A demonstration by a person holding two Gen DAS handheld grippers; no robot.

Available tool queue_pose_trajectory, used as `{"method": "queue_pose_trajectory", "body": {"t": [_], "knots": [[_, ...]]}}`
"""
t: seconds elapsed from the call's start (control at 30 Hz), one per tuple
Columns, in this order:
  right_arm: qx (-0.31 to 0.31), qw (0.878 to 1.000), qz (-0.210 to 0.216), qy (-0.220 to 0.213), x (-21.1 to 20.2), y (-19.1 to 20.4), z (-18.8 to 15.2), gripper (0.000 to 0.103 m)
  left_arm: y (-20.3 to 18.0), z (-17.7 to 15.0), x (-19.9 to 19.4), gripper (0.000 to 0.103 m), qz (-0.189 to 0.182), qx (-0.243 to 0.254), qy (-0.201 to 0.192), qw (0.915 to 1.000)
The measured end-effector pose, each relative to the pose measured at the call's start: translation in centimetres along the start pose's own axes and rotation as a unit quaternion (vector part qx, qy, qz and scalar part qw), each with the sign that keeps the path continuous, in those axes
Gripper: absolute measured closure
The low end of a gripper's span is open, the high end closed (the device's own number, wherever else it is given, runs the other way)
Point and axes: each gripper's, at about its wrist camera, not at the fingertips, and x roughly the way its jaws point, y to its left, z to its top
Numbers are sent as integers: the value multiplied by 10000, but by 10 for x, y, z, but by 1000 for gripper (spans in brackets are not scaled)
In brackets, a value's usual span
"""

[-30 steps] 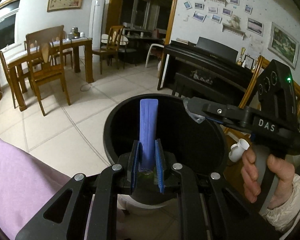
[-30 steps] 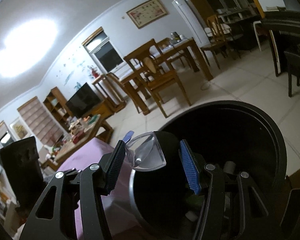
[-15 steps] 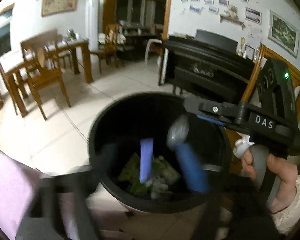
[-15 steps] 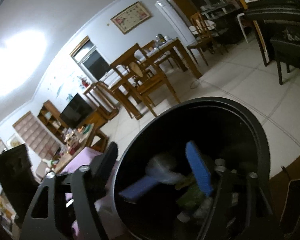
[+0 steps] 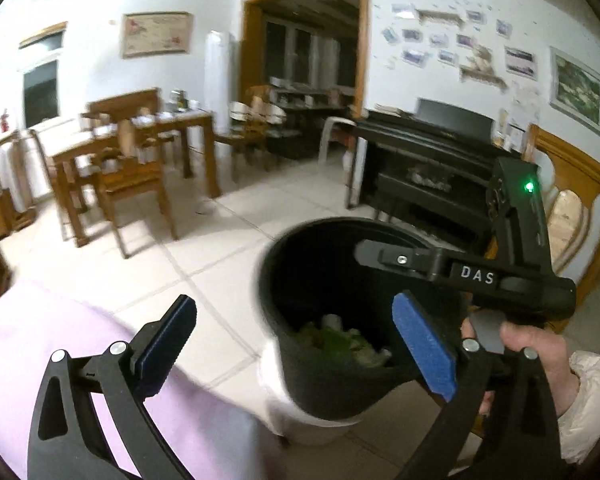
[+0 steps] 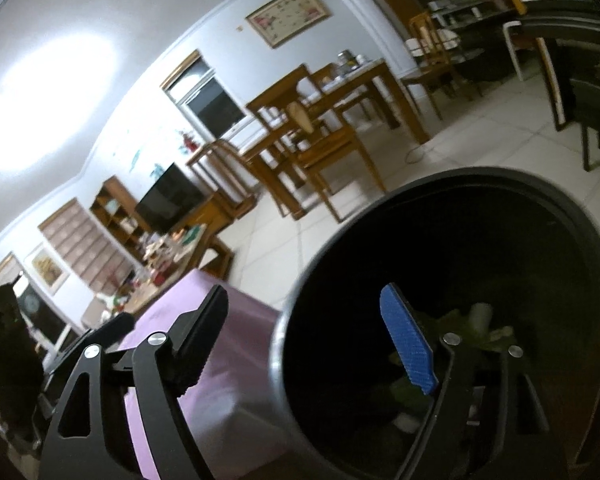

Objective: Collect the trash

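Both of your claws are empty: the left gripper (image 5: 296,340) has its jaws spreading wide with nothing between them, and the right gripper (image 6: 304,340) is opening too, also bare. The trash (image 5: 340,340) lies at the bottom of the black bin (image 5: 284,272), at 3 o'clock in the left view and at 4 o'clock in the right one; green scraps and pale bits show there. So this round looks done, and what is left, I judge, is finding more litter; none shows on the floor (image 5: 204,264) from here. The purple cloth (image 5: 100,360) sits at 8 o'clock, touching the bin's side. Your right hand (image 5: 532,356) hangs just beside the bin's rim at 4 o'clock. The table (image 5: 132,140) and chairs stand well apart at 10 o'clock, the piano (image 5: 432,168) at 2 o'clock behind the bin.
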Motion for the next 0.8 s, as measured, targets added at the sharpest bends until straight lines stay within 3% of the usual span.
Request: {"method": "queue_pose_trajectory", "body": {"t": [0.13,0.27,0.37,0.43,0.57,0.7,0.8], "knots": [[-437,9987,213,174,28,50,-4,12,47,-18,-36,5,856,-412,-255,9951],[-1245,9910,409,258,60,125,-21,5,104,-38,-79,5,1992,-1025,-226,9743],[-1791,9818,570,286,83,186,-40,5,144,-55,-116,5,2767,-1466,-301,9492],[-2150,9728,792,336,103,229,-58,5,168,-72,-137,5,3362,-1710,-297,9257],[-2519,9597,1139,503,138,299,-87,5,208,-96,-163,5,4018,-2263,-257,8870],[-2655,9536,1283,610,176,349,-108,5,230,-109,-178,5,4400,-2524,-287,8614],[-2762,9506,1261,641,202,375,-113,5,236,-112,-183,5,4565,-2603,-294,8503]]}}
